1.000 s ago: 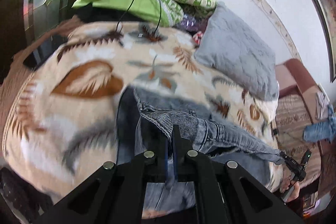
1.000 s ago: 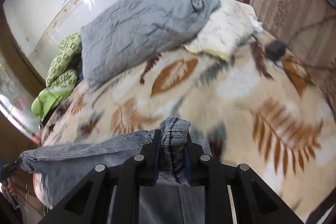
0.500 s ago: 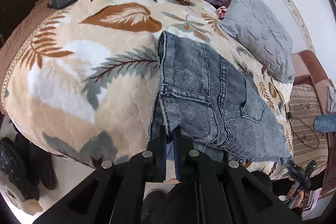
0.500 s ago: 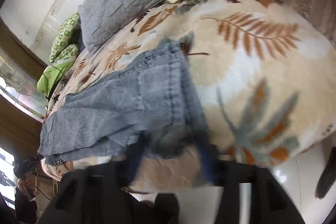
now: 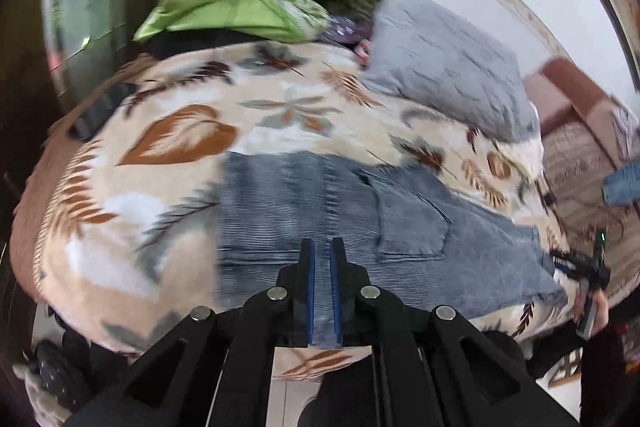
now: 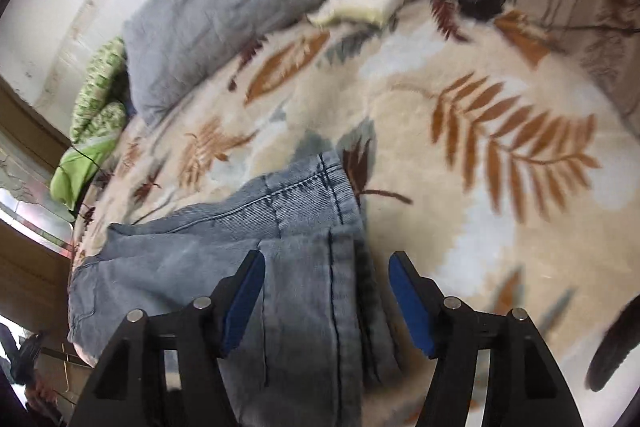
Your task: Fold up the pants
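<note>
Home bedroom: leaf-print blanket [image 5: 168, 187] on bed, grey pillow [image 5: 444, 63].

Leaf-patterned blanket [image 5: 168, 187] spread across bed. Grey pillow [image 5: 448, 67] seen at 1 o'clock, green bedding [image 5: 224, 7] piled at 11 o'clock. Black charger [image 6: 480, 1] laid on blanket.

The left gripper [image 5: 322, 255] is pointing forward and down, its 2 fingers [image 5: 307, 267] standing nearly together with only a narrow slot between the blue pads (whether anything is pinched there is unclear). The right gripper [image 6: 326, 267] is reaching forward with its 2 fingers [image 6: 248, 283] spread wide, blue pads facing each other across the gap, gripping nothing.
</note>
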Tool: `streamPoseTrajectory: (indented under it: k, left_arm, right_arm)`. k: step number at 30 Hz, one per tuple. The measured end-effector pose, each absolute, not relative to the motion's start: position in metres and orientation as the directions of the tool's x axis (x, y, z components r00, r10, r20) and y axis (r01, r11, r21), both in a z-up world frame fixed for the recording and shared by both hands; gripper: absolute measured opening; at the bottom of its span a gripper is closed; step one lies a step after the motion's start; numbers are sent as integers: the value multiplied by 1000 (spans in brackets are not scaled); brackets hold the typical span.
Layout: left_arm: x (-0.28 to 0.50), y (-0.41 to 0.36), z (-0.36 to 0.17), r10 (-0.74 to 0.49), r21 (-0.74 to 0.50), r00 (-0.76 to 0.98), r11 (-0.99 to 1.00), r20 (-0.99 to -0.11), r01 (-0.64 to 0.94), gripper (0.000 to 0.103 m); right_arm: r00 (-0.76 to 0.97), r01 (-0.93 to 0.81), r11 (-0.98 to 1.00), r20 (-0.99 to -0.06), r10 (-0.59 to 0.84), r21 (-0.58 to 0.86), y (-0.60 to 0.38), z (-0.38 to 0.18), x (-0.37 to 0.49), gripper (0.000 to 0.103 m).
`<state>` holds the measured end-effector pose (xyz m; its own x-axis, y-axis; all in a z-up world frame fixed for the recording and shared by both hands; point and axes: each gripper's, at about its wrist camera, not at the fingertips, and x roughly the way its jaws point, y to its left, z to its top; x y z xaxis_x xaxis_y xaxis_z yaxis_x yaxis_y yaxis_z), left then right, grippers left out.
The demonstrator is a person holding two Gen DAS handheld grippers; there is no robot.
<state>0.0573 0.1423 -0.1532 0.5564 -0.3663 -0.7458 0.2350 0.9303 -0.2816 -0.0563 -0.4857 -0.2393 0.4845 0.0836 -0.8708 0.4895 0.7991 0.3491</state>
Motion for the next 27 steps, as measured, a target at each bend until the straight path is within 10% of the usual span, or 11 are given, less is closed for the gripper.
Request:
streamPoseTrajectory:
  k: [10, 27]
  left_arm:
    - [72, 88, -213, -384, -310, 417, 921, -824, 237, 6]
    - [71, 77, -229, -306, -232, 408, 947, -860, 222, 6]
  right_arm:
    - [487, 433, 871, -873, -10, 231, -474, -223, -43, 17]
    - [483, 511, 850, -861, -158, 130, -494, -260, 12, 14]
